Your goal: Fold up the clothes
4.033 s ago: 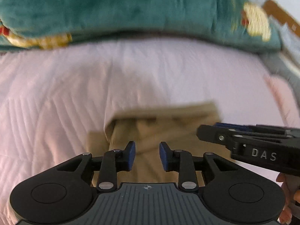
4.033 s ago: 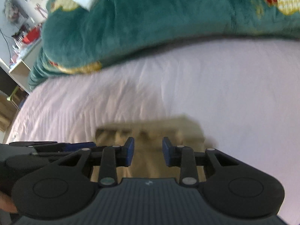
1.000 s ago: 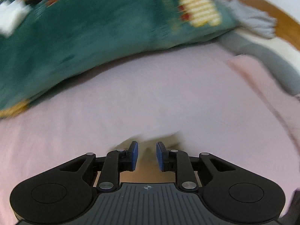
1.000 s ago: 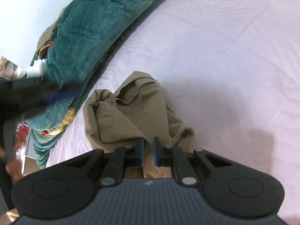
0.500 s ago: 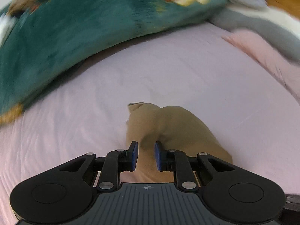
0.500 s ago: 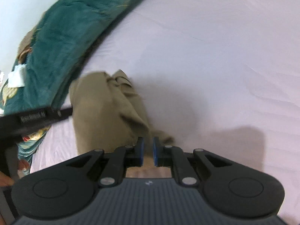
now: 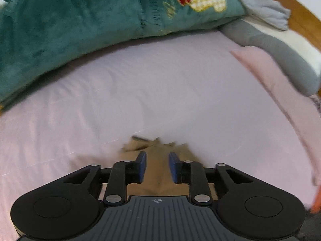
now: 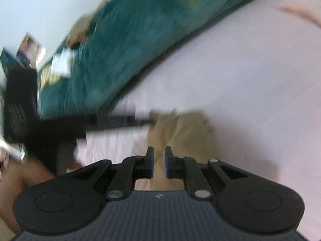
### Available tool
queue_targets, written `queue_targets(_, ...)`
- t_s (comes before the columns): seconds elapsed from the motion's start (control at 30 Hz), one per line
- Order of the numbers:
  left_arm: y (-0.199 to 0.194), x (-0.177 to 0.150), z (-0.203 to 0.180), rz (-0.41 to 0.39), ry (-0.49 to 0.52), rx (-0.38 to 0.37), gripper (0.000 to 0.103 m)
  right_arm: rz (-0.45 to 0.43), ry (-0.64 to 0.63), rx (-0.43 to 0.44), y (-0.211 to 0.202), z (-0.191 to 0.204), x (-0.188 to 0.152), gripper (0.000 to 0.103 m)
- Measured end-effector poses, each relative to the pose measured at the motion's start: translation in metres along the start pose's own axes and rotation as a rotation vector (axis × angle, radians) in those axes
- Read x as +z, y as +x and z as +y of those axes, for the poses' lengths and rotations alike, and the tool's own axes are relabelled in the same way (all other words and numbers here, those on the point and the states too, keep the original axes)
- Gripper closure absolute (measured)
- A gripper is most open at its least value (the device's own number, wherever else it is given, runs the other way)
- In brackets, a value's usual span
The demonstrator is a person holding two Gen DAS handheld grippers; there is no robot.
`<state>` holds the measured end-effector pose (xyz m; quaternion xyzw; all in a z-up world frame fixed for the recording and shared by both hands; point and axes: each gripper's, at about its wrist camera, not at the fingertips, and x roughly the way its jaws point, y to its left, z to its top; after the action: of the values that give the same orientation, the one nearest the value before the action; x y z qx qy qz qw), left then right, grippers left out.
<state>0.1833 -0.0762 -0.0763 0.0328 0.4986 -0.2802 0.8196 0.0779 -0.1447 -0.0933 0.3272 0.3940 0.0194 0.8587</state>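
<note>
Pale pink bedsheet (image 7: 160, 92) filled both views, with a teal plush blanket (image 7: 80, 16) bunched along its far edge, 10 to 1 o'clock in the left wrist view. Grey pillow (image 7: 280, 50) and pink pillow (image 7: 280, 92) sat at 2 to 3 o'clock. Tan garment (image 7: 158, 172), crumpled, lay on the sheet at 6 o'clock, directly under the left gripper (image 7: 157, 167). Its jaws had just been opening, a moderate gap, tan cloth seen between the blue pads but not pressed. Right gripper (image 8: 159, 163) stood at a narrow gap, tan fabric (image 8: 180, 132) behind and between the pads; grip not clear through blur. Left gripper (image 8: 112, 120) reached in from 9 o'clock, tips at the garment's edge.
</note>
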Motion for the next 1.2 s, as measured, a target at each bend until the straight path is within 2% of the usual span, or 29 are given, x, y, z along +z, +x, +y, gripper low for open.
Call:
queue_targets(0.03,0.014,-0.003,0.001,0.043,0.008,-0.003,0.071,0.029,-0.005,-0.014,0.011,0.0,-0.004,0.091)
queue_targets(0.1,0.039,-0.013,0.0,0.093,0.051,0.037,0.071,0.076,-0.012,-0.077,0.031,-0.004,-0.012,0.093)
queue_targets(0.23,0.06,-0.028,-0.013,0.065,0.155,0.1,0.07,0.115,0.019,-0.138,0.054,-0.013,-0.013,0.103)
queue_targets(0.37,0.067,-0.036,-0.02,0.026,0.187,0.14,0.07,0.153,0.015,-0.169,0.069,-0.013,-0.004,0.103)
queue_targets(0.67,0.054,-0.024,-0.026,0.066,0.193,0.161,0.07,0.196,-0.069,-0.22,0.075,-0.004,-0.001,0.103)
queue_targets(0.73,0.047,-0.023,-0.03,0.073,0.196,0.169,0.066,0.212,-0.084,-0.218,0.071,0.001,0.0,0.1)
queue_targets(0.8,0.04,-0.023,-0.033,0.071,0.195,0.184,0.057,0.216,-0.096,-0.215,0.065,0.008,0.001,0.091)
queue_targets(0.87,0.033,-0.023,-0.033,0.066,0.186,0.193,0.051,0.208,-0.13,-0.214,0.057,0.018,0.001,0.064)
queue_targets(0.97,0.022,-0.025,-0.031,0.05,0.155,0.198,0.05,0.182,-0.191,-0.25,0.049,0.031,-0.001,0.056)
queue_targets(1.0,0.019,-0.025,-0.03,0.047,0.142,0.209,0.046,0.174,-0.199,-0.257,0.046,0.034,-0.001,0.056)
queue_targets(1.1,0.012,-0.029,-0.029,0.042,0.128,0.252,0.042,0.152,-0.186,-0.259,0.04,0.035,0.0,0.055)
queue_targets(1.2,0.01,-0.035,-0.024,0.051,0.086,0.257,0.041,0.17,-0.187,-0.278,0.043,0.033,-0.002,0.047)
